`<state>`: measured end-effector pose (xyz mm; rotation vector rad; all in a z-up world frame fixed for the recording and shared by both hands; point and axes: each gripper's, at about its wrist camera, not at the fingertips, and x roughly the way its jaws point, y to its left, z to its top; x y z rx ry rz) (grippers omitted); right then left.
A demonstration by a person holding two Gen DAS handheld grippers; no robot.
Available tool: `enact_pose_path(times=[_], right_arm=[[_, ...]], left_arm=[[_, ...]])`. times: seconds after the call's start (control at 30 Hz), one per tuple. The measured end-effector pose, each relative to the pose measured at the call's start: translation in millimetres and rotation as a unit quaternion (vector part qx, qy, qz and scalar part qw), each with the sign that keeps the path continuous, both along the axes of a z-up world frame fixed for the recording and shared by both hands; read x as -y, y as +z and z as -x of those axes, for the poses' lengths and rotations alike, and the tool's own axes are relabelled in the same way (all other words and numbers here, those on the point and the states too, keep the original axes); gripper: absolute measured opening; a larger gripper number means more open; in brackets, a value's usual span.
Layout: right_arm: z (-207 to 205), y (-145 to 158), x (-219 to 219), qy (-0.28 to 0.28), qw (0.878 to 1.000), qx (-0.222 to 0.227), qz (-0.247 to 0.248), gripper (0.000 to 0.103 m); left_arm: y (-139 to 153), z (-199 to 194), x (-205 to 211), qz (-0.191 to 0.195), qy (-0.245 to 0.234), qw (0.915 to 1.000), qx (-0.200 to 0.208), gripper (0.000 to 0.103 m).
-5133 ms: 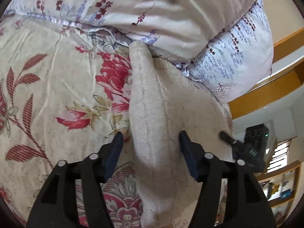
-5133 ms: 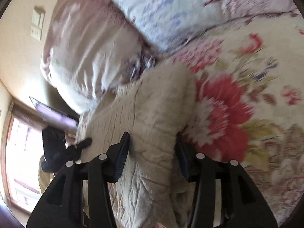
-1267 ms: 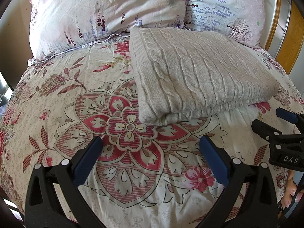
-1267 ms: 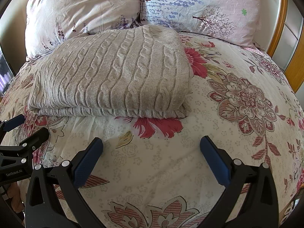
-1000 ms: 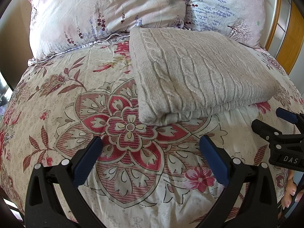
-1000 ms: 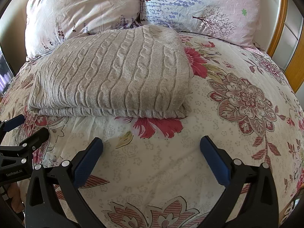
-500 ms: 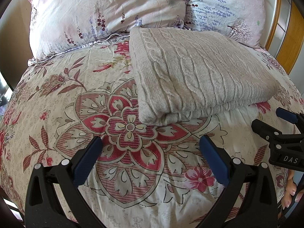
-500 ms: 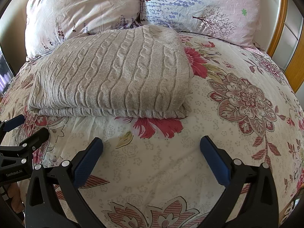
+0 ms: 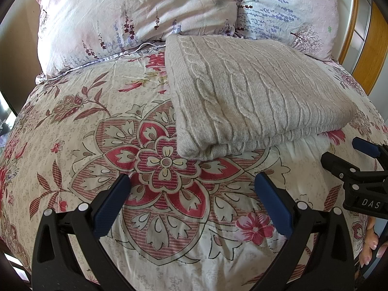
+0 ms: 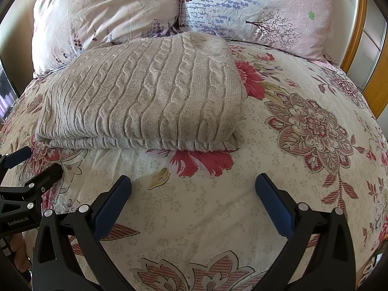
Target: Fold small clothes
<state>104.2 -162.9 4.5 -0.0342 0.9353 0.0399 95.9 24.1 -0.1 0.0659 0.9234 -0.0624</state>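
A beige cable-knit sweater (image 9: pixel 247 92) lies folded into a flat rectangle on the floral bedspread (image 9: pixel 116 131), just in front of the pillows. It also shows in the right wrist view (image 10: pixel 145 97). My left gripper (image 9: pixel 191 201) is open and empty, held above the bedspread a little short of the sweater's near left corner. My right gripper (image 10: pixel 192 201) is open and empty, short of the sweater's near right corner. Each gripper appears at the edge of the other's view: the right one (image 9: pixel 349 160) and the left one (image 10: pixel 26 167).
Two floral pillows (image 9: pixel 140 14) (image 9: pixel 291 12) lean at the head of the bed behind the sweater. A wooden frame (image 10: pixel 361 26) stands at the right. The bedspread (image 10: pixel 303 126) spreads wide to the right of the sweater.
About five seconds ago both grippers were close around the sweater near the pillows. Now they are drawn back and open, and the sweater lies folded. Nothing has moved in the last second.
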Motion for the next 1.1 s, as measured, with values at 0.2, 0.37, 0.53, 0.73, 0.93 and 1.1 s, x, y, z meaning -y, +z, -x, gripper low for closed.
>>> enact_pose_path(times=[0.2, 0.37, 0.53, 0.73, 0.93, 1.1], right_arm=[[-0.1, -0.1, -0.2, 0.000, 1.000, 0.000, 0.000, 0.102], [-0.2, -0.1, -0.2, 0.000, 1.000, 0.000, 0.000, 0.102], [-0.4, -0.2, -0.4, -0.001, 1.000, 0.000, 0.000, 0.102], [-0.6, -0.3, -0.4, -0.001, 1.000, 0.000, 0.000, 0.102], [-0.7, -0.2, -0.4, -0.001, 1.000, 0.000, 0.000, 0.102], [-0.8, -0.2, -0.4, -0.001, 1.000, 0.000, 0.000, 0.102]], left_arm=[[-0.7, -0.1, 0.0, 0.001, 0.001, 1.0000, -0.002, 0.101], [-0.7, -1.7, -0.2, 0.001, 0.001, 1.0000, -0.005, 0.101], [-0.7, -2.1, -0.2, 0.001, 0.001, 1.0000, -0.006, 0.101], [-0.8, -2.0, -0.1, 0.001, 0.001, 1.0000, -0.005, 0.101], [-0.9, -1.5, 0.1, 0.001, 0.001, 1.0000, -0.006, 0.101], [-1.0, -2.7, -0.5, 0.002, 0.000, 1.0000, -0.006, 0.101]])
